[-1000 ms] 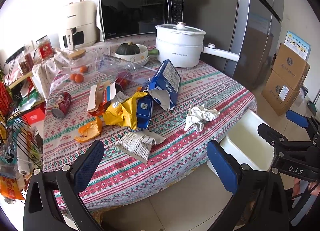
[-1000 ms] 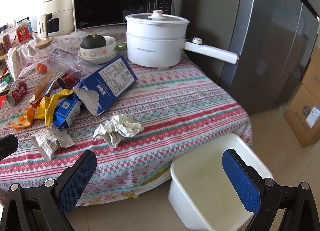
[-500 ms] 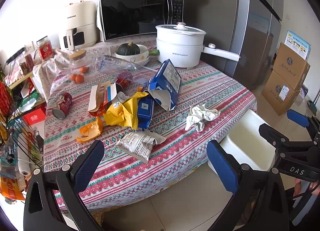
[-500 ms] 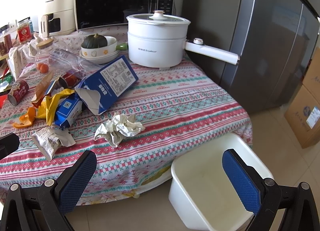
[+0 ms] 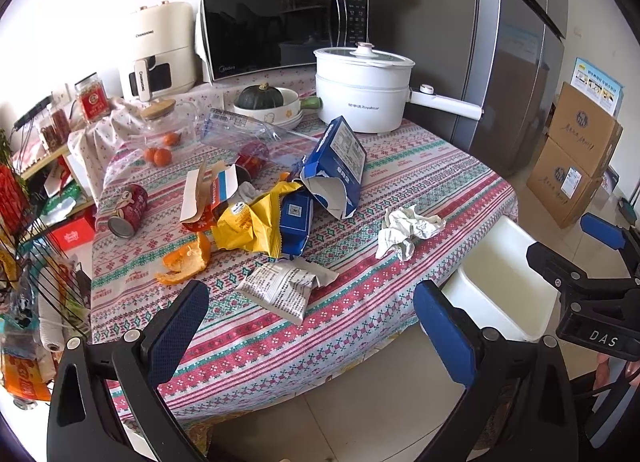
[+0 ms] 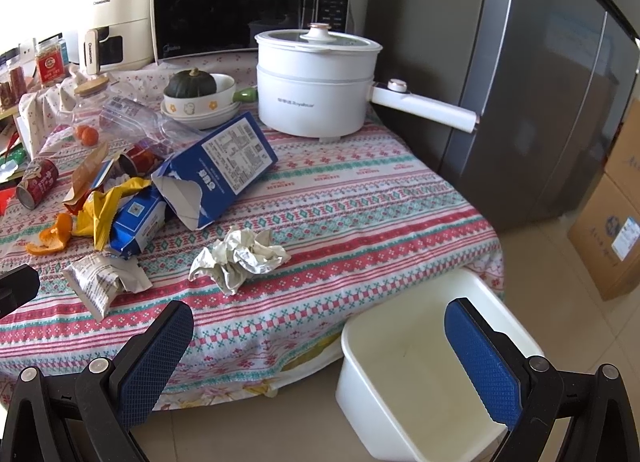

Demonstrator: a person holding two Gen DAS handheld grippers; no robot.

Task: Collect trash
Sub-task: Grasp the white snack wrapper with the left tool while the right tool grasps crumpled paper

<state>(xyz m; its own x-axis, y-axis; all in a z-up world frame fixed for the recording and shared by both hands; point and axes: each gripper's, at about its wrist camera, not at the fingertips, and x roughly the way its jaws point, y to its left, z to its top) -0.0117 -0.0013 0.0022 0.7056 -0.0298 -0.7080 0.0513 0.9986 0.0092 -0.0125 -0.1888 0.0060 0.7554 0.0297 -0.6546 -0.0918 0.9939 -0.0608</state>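
Two hand-held grippers hover short of the counter's (image 5: 400, 165) near edge, both spread wide and holding nothing — I see the left hand-held gripper (image 5: 310, 320) level before a crinkled printed wrapper (image 5: 284, 288). Further right lie a torn blue carton (image 6: 218, 169) and a crumpled paper ball (image 6: 238, 256). My right hand-held gripper (image 6: 320, 346) hangs above the smooth white plastic bin (image 6: 400, 354) on the floor.

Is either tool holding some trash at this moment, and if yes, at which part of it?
Nothing is held. The left tool and the right tool are both open with nothing between their fingers, short of the table edge. The crumpled paper lies untouched on the tablecloth.
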